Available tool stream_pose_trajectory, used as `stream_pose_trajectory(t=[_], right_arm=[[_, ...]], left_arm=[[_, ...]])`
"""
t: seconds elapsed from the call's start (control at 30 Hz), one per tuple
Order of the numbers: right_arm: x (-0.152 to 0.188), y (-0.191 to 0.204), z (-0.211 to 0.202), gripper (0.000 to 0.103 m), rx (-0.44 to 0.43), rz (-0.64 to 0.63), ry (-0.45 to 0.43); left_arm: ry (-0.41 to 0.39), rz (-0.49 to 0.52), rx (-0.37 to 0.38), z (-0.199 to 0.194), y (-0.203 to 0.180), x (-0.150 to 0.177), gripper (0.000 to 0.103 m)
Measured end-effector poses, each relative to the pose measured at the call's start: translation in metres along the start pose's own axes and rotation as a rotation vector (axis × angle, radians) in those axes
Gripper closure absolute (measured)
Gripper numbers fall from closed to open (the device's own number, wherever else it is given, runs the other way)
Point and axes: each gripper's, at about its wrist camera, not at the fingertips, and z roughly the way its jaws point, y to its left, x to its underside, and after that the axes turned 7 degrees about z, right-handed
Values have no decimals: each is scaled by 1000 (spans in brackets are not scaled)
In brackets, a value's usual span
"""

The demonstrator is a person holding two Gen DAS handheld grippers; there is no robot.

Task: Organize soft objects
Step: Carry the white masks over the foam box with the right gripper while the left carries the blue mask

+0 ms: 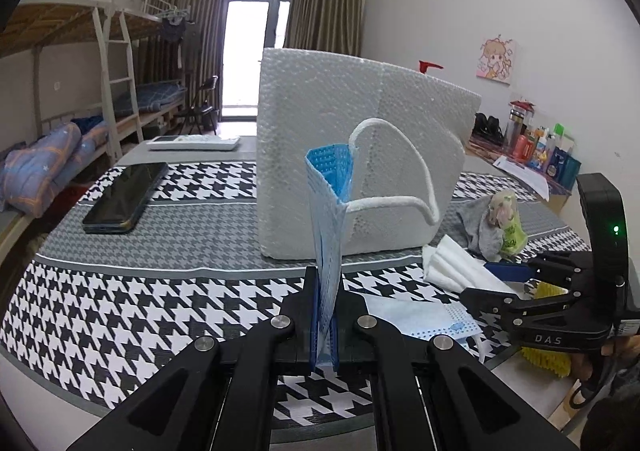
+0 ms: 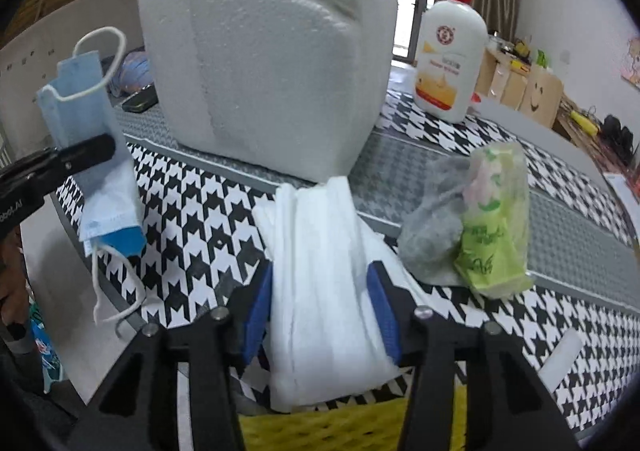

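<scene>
Here the left gripper [image 1: 325, 315] is squeezed tight on a blue face mask [image 1: 328, 219]. The mask stands up on its edge between the two black fingers, lifted off the table. One white ear loop [image 1: 400, 167] sticks out to the side in a big curve. From the right camera, another loop [image 2: 116, 291] hangs down under the mask. The right gripper [image 2: 324, 315] has its blue pads [image 2: 256, 315] on both sides of a folded white cloth [image 2: 320, 271]. The pads sit right at the edges of the cloth, but I cannot tell if they press on it. The cloth lies on the black and white checked tablecloth [image 1: 140, 311]. Just behind it stands a big white foam block [image 2: 264, 59]. A grey rag [image 2: 432, 227] and a green plastic bag [image 2: 496, 243] sit together, near the cloth on its right. Another mask [image 1: 424, 315] lies flat on the table by the left gripper. A phone [image 1: 124, 195] rests far off to the left. A white bottle with a red pump [image 2: 448, 55] stands behind the block.
</scene>
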Motion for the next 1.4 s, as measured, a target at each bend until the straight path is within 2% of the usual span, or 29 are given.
stream_pose_trajectory(t=[0.07, 0.17, 0.23, 0.4, 0.77, 1.13, 1.4], right_arm=[[-2, -2, 0, 91, 19, 13, 2], [-1, -5, 0, 94, -2, 37, -5], [0, -5, -8, 94, -34, 52, -30], [-1, 2, -64, 94, -90, 55, -200], [12, 4, -142, 94, -102, 70, -392], [9, 6, -176, 94, -96, 64, -493], [-8, 2, -176, 94, -96, 62, -504]], left_arm=[[-2, 3, 0, -1, -3, 0, 98], [-9, 7, -7, -3, -6, 0, 98], [-13, 7, -15, -6, -8, -1, 98], [-60, 20, -45, -28, -14, -9, 98], [-189, 69, -98, -92, -29, -30, 98], [-280, 111, -118, -140, -45, -46, 98], [-281, 117, -128, -136, -45, -59, 98]])
